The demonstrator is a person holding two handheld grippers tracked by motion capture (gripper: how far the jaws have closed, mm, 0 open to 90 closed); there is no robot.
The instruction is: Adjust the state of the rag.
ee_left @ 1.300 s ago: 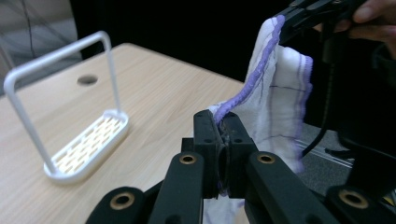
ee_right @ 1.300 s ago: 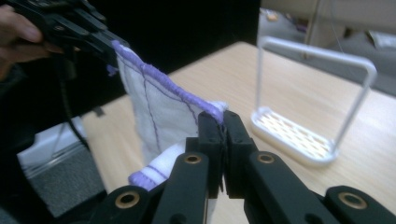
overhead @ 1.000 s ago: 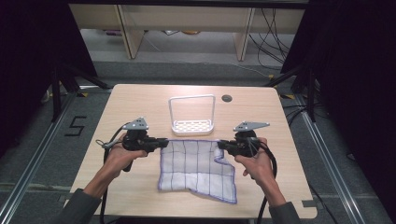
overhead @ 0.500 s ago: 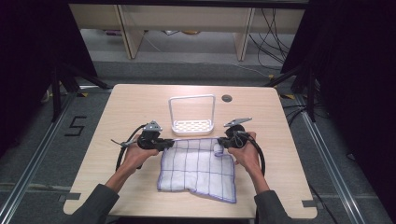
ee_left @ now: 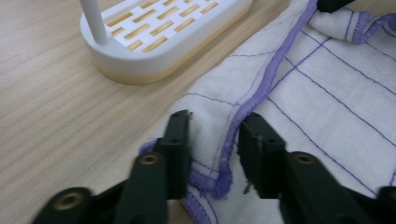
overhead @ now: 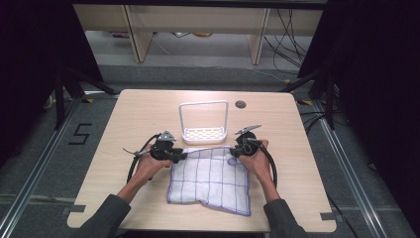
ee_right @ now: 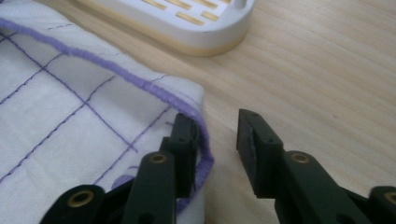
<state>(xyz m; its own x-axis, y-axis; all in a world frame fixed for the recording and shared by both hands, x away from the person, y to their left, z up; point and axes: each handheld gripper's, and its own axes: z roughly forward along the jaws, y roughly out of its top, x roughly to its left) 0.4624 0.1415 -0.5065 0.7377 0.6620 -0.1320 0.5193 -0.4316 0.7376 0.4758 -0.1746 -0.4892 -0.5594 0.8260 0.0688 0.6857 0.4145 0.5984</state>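
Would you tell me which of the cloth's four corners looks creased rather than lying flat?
The far right corner of the checked cloth, by the right gripper, shows a curled purple hem; the other three lie flat.

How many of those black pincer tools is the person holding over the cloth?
2: the left gripper at the far-left corner of the cloth, the right gripper at its far-right corner.
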